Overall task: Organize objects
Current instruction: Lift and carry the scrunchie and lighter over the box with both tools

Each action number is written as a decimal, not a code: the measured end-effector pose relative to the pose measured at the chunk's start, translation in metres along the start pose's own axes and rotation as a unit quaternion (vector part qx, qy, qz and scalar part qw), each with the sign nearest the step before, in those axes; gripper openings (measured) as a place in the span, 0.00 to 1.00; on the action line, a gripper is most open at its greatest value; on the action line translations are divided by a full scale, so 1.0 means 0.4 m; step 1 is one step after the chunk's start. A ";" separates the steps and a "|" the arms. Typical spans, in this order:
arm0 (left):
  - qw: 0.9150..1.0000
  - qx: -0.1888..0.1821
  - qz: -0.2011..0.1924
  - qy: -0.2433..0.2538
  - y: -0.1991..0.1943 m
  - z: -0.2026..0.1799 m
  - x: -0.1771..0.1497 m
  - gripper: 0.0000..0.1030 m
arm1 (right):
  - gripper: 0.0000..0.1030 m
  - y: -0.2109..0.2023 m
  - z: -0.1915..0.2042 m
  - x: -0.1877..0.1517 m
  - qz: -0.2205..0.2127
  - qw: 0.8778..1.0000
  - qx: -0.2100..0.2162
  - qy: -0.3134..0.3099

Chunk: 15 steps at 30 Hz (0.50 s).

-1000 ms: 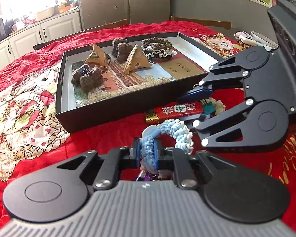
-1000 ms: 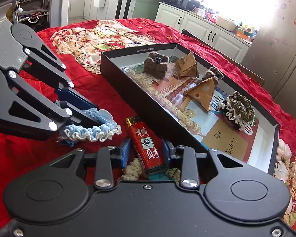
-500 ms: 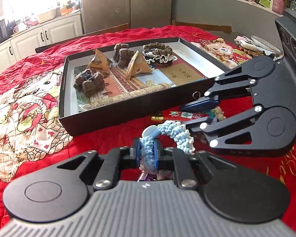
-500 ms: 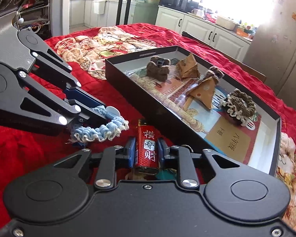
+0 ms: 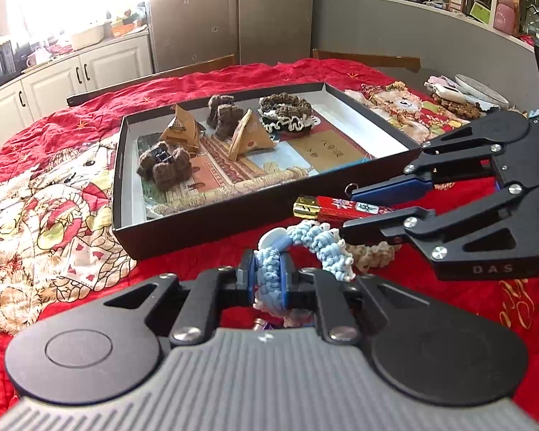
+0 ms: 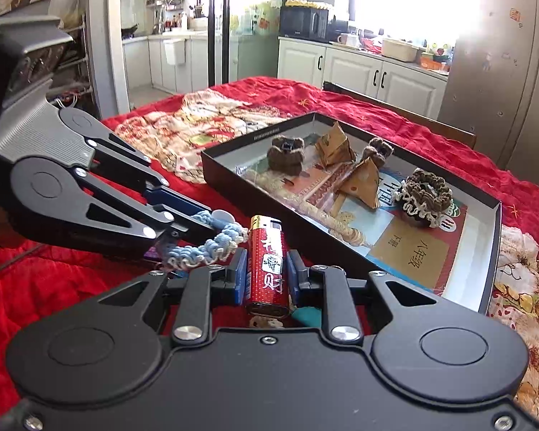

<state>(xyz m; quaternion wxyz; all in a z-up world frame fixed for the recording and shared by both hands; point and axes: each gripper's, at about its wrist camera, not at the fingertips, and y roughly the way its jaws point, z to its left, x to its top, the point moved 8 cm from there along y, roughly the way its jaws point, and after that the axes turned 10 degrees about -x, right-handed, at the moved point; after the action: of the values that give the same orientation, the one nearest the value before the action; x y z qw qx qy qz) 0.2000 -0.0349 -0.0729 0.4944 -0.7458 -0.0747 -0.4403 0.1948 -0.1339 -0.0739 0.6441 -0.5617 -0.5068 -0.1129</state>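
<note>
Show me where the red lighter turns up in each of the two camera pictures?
Left wrist view: the red lighter lies right of centre, sideways, between the right gripper fingers.
Right wrist view: red lighter stands bottom centre, clamped.
Shared landmark: the black box just beyond it.

The right gripper (image 5: 355,212) bears the letters "D A S" on its lower arm. The red lighter (image 6: 268,264) carries white Chinese characters down its side. In the black box (image 6: 233,176), a tan card (image 6: 409,251) beyond the lighter reads "八年级"; print along the box's rim is too small to read.
</note>
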 end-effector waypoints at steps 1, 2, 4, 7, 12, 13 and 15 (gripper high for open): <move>1.000 -0.001 -0.001 0.000 -0.002 -0.001 0.002 0.16 | 0.21 -0.006 -0.001 0.001 -0.002 1.000 0.001 0.002; 1.000 -0.002 -0.003 0.000 -0.005 -0.002 0.005 0.16 | 0.21 -0.011 -0.003 0.002 -0.004 1.000 0.001 0.005; 1.000 -0.003 -0.005 0.000 -0.009 -0.002 0.009 0.15 | 0.21 -0.023 -0.005 0.004 -0.006 1.000 0.005 0.010; 1.000 -0.005 -0.011 -0.002 -0.017 -0.001 0.019 0.15 | 0.21 -0.041 -0.007 0.008 -0.014 1.000 0.007 0.015; 1.000 -0.002 -0.023 -0.006 -0.030 0.008 0.041 0.15 | 0.21 -0.067 -0.025 0.011 -0.023 0.999 0.003 0.027; 1.000 -0.001 -0.026 -0.006 -0.033 0.010 0.046 0.15 | 0.21 -0.072 -0.031 0.011 -0.025 0.999 0.001 0.030; 1.000 0.002 -0.030 -0.006 -0.036 0.016 0.057 0.15 | 0.21 -0.080 -0.045 0.010 -0.027 0.999 -0.005 0.035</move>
<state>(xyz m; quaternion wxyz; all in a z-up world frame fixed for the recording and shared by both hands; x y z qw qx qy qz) 0.2093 -0.0300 -0.0474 0.4817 -0.7450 -0.1013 -0.4503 0.1833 -0.1583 -0.0488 0.6553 -0.5468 -0.4983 -0.1527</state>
